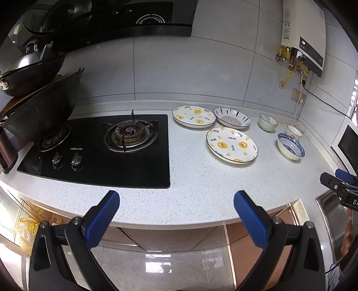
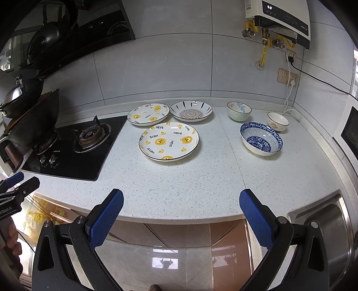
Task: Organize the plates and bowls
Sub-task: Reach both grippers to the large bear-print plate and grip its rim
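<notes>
On the speckled white counter [image 2: 190, 185] lie three plates: a large yellow bear plate [image 2: 169, 141] [image 1: 231, 144], a second bear plate [image 2: 148, 114] [image 1: 193, 116] behind it, and a black-striped plate [image 2: 190, 111] [image 1: 232, 118]. To the right stand a blue patterned bowl [image 2: 261, 138] [image 1: 290, 146], a pale green bowl [image 2: 239, 111] [image 1: 268, 122] and a small white bowl [image 2: 277, 121] [image 1: 294, 131]. My left gripper [image 1: 176, 202] and right gripper [image 2: 181, 201] are both open and empty, held at the counter's front edge, well short of the dishes.
A black gas hob [image 1: 100, 147] with stacked woks [image 1: 38, 107] is at the left. A steel sink [image 2: 331, 226] is at the front right. A microwave [image 2: 350, 134] stands at the right wall. A water heater [image 2: 284, 18] and cables hang above the bowls.
</notes>
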A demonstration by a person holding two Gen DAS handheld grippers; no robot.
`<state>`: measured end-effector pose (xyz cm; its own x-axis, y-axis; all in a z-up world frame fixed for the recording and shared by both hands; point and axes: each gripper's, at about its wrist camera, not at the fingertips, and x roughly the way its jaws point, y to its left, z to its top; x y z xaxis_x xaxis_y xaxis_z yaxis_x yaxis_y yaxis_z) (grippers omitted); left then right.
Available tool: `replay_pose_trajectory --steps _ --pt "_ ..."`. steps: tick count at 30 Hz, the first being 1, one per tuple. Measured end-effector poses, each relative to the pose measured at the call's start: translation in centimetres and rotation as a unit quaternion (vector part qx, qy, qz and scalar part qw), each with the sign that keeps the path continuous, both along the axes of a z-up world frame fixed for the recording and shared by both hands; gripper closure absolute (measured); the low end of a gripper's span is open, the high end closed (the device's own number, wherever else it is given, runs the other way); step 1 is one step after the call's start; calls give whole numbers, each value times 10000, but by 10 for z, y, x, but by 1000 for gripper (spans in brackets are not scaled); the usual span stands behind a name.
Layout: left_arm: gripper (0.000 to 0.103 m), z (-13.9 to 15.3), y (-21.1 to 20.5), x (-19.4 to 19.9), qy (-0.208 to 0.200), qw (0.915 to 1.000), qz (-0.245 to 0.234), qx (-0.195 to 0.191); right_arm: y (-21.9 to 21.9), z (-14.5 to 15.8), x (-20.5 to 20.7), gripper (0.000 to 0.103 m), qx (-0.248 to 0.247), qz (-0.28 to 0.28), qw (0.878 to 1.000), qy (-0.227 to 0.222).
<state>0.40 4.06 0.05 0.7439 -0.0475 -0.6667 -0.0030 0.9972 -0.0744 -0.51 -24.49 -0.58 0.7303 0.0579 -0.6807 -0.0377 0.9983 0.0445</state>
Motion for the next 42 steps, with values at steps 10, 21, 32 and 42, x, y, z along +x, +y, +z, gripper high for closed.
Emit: replay_pose_trajectory --steps 10,21,32,42 --pt "0 1 8 36 2 9999 -51 -127 14 -3 37 1 -14 156 9999 -65" --pt "0 -19 -25 146 347 9991 159 -208 -17 -51 167 1 180 586 9971 440" --pt "0 -79 -74 266 1193 9910 230 -565 -43 -123 284 1 181 1189 9834 1362" --pt "1 -140 -90 329 2068 9723 -99 -1085 -53 -166 321 1 617 1166 9676 2151"
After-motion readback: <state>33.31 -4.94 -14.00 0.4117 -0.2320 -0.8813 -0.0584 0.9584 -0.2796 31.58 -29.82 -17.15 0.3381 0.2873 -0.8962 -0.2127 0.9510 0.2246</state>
